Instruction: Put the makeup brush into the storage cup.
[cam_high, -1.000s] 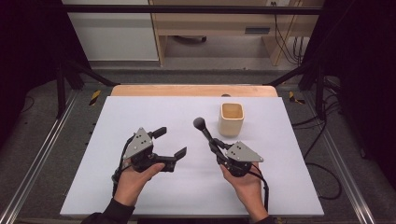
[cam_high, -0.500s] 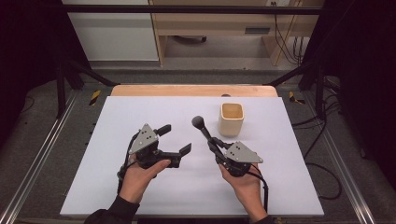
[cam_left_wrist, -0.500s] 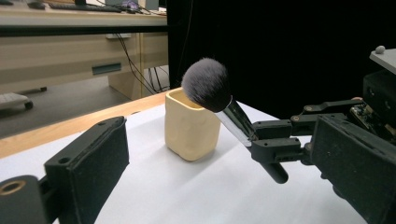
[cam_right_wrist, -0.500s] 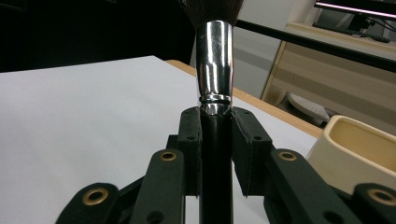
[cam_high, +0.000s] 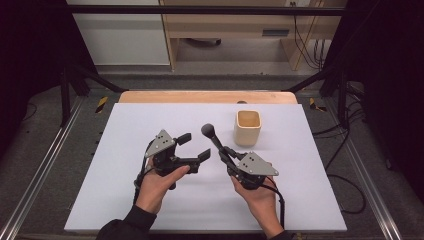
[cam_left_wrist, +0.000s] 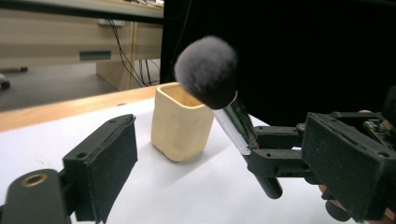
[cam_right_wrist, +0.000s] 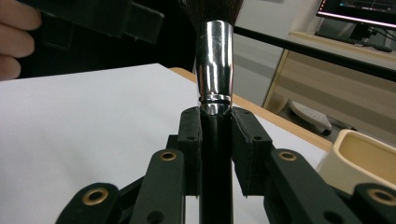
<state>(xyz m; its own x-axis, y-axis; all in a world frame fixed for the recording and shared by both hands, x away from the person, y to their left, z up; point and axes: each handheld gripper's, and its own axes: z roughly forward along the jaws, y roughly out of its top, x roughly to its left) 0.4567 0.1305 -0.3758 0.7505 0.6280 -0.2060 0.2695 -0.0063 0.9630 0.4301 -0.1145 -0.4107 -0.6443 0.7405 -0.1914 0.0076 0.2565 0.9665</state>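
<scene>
A makeup brush with a dark fluffy head (cam_high: 207, 131) and a chrome ferrule (cam_right_wrist: 214, 65) tilts up and to the left. My right gripper (cam_high: 226, 154) is shut on its black handle, with the pads (cam_right_wrist: 191, 140) pressed against both sides. A cream square cup (cam_high: 247, 127) stands upright just right of the brush head, and is also seen as the cup (cam_left_wrist: 180, 123) and the cup (cam_right_wrist: 359, 158). My left gripper (cam_high: 194, 146) is open left of the brush. Its jaws have just been closing a little with nothing between them. One of its fingers (cam_left_wrist: 105, 158) points toward the cup.
The white table top (cam_high: 125, 200) has a wooden strip (cam_high: 200, 96) along its far edge. Metal frame rails (cam_high: 45, 165) run along both sides, with cables on the floor at the right. A cabinet and a desk stand beyond the table.
My left gripper has moved right, closer to the brush, and its jaws stand slightly narrower. The right gripper and brush have stayed put.
</scene>
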